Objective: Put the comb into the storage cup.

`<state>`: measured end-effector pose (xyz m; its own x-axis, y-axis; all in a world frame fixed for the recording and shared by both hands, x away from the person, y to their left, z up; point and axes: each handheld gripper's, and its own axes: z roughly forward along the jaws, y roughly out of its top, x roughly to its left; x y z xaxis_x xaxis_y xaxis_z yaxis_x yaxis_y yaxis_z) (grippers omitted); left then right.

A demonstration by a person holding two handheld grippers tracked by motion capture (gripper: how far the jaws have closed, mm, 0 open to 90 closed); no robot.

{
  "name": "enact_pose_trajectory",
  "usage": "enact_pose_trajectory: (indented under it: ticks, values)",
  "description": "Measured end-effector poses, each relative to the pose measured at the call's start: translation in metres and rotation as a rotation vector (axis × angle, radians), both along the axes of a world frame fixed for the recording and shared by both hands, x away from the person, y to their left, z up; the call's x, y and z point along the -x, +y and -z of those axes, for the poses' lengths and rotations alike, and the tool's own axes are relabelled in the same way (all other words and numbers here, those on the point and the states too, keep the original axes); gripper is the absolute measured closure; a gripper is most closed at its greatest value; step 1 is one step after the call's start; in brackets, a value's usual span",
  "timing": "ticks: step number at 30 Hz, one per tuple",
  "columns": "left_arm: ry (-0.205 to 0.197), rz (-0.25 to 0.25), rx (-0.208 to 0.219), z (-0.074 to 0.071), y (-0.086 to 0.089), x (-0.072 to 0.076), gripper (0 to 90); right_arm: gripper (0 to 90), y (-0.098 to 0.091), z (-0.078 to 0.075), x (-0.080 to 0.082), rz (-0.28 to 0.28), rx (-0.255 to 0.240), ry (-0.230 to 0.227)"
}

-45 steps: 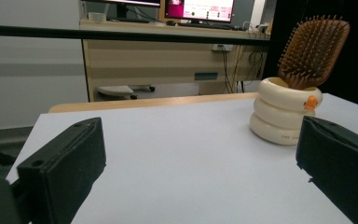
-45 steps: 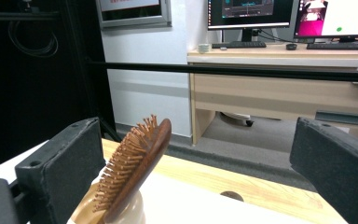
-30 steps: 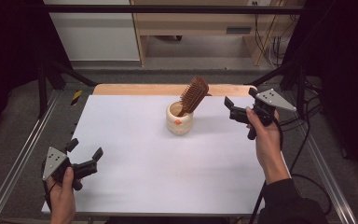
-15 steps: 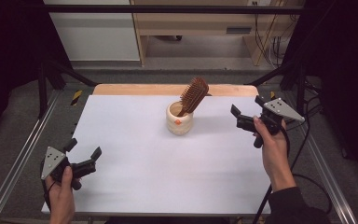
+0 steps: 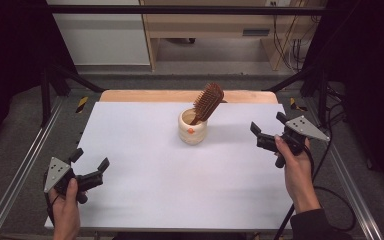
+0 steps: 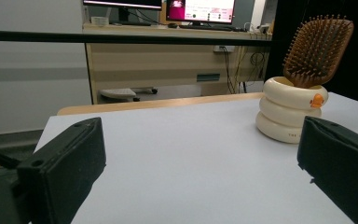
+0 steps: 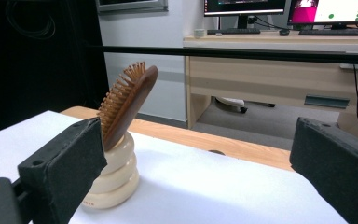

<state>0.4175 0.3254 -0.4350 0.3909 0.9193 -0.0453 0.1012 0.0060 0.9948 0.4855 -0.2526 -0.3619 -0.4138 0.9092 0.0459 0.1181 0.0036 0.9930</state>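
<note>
A wooden hairbrush [image 5: 207, 102] stands head up and tilted in a cream ribbed holder [image 5: 192, 128] with a small orange duck mark, toward the back middle of the white table [image 5: 180, 180]. My left gripper [image 5: 89, 163] is open near the front left corner, far from the holder [image 6: 290, 112] and brush [image 6: 318, 49]. At the right side my right gripper [image 5: 267, 128] is open and empty, apart from the holder [image 7: 116, 175] and brush [image 7: 127, 100].
A wooden strip [image 5: 145, 96] runs along the table's far edge. Metal frame rails [image 5: 17, 170] flank both sides. A black bar [image 7: 242, 53] crosses behind the table, with a desk and monitors [image 6: 200, 10] beyond.
My right gripper has drawn back toward the near right, away from the holder and brush. The left gripper has stayed in place.
</note>
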Motion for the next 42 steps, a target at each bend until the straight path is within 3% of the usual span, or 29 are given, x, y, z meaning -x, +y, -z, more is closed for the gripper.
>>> enact_pose_trajectory:
  ticks: [12, 32, 35, 42]
  values:
    - [-0.002, 0.014, -0.001, -0.001, -0.001, 0.001, 1.1, 3.5, -0.01, 0.016, 0.012, 0.014, -0.014, 0.007]
    - [-0.004, 0.04, 0.011, -0.006, -0.005, 0.006, 1.0, 2.5, -0.029, 0.026, 0.031, 0.05, -0.032, 0.0]
    - [-0.009, 0.052, -0.011, -0.006, -0.005, 0.01, 0.9, 2.7, -0.031, 0.028, 0.034, 0.05, -0.03, 0.003]
    - [-0.006, 0.051, -0.018, -0.005, -0.001, 0.016, 1.0, 2.8, -0.034, 0.038, 0.042, 0.053, -0.031, 0.008]
